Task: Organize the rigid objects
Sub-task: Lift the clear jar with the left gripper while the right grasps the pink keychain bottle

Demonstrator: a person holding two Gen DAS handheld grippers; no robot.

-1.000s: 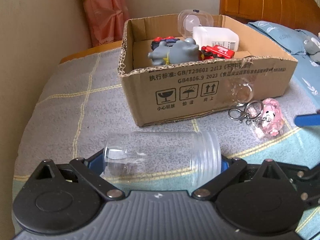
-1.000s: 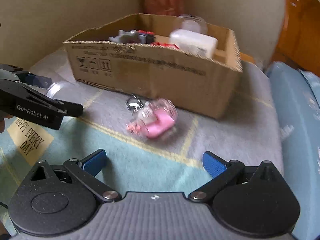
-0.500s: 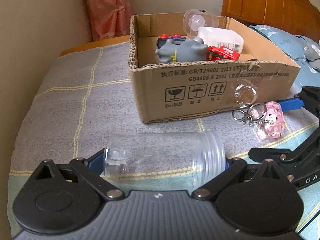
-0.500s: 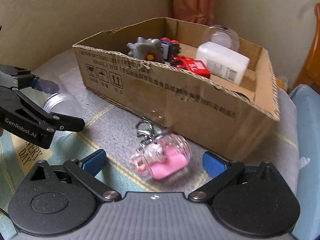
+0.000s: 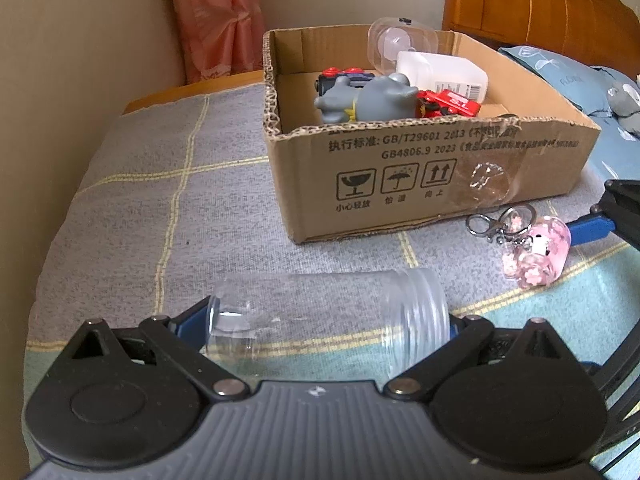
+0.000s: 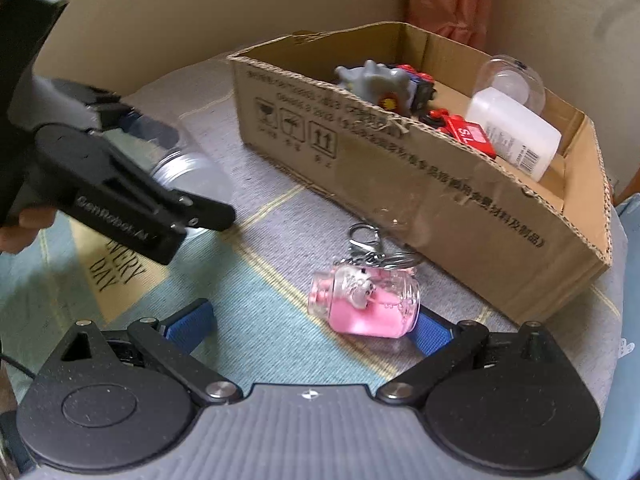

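A: Left gripper [image 5: 328, 320]: what do I hold?

B: I hold the clear jar [image 5: 332, 312] crosswise, the fingers closed on its two ends, base to the left and threaded mouth to the right. It sits just above the blanket [image 5: 140, 208], as it did half a second ago. In the right view the same jar [image 6: 188, 172] shows beyond the left gripper's body.

A: Right gripper [image 6: 312, 324]?

B: Wide open, holding nothing. Half a second ago the pink keychain [image 6: 366, 304] lay ahead of the fingers; now I have brought them down around it, and it lies on the blanket between them, just beside the right pad [image 6: 430, 328]. I cannot tell whether they touch. The left pad [image 6: 190, 322] is well apart from it.

A: The box [image 5: 400, 184]?

B: Unmoved on the bed, behind the keychain [image 5: 536, 252]. Inside: a grey toy [image 5: 368, 100], a red car [image 5: 450, 104], a white bottle [image 5: 440, 76] and a clear dome [image 5: 400, 40]. The keychain's metal clasp [image 6: 364, 240] points toward the box wall [image 6: 460, 216].
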